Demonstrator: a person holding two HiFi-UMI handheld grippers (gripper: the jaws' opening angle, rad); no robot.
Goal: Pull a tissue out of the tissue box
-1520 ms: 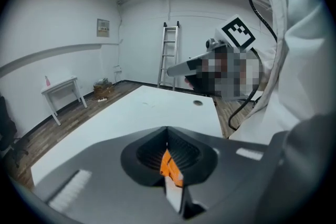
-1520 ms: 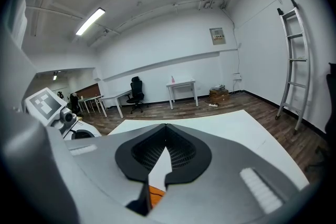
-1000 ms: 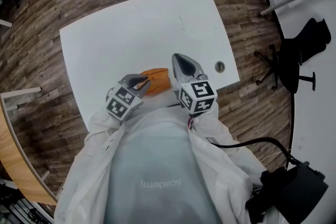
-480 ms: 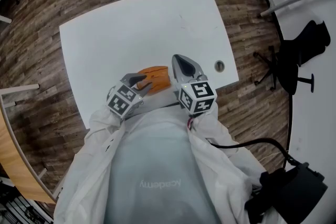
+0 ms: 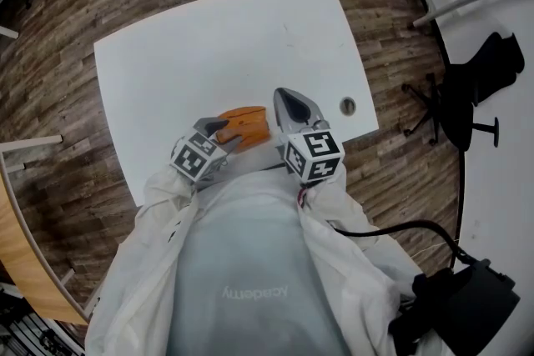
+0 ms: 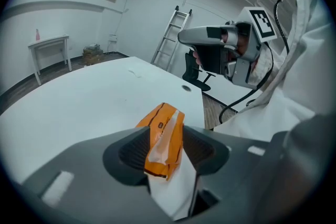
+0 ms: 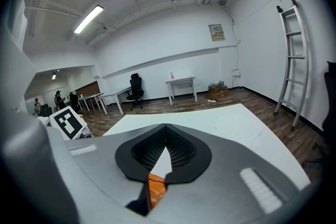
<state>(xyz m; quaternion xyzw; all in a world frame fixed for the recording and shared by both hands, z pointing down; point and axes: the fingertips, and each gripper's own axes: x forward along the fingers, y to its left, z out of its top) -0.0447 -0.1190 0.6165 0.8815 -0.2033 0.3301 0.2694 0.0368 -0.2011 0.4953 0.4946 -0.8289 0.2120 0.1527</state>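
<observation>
Orange tissue pack (image 6: 157, 118) lies on the white desk (image 5: 209, 37) near its front edge, between the jaws of the left tool (image 5: 222, 129). These have just been opening and stand released. Right tool (image 7: 166, 126) is clenched on nothing, just beside the pack. The pack appears light and soft, and likely to slide. The white tissue (image 6: 164, 136) at the slot looks thin, so pinch there.

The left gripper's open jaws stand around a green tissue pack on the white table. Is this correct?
No. The tissue pack is orange, not green; the left gripper view shows it. Otherwise yes: the left gripper has just been opening its jaws, now apart around it on the white table.
</observation>
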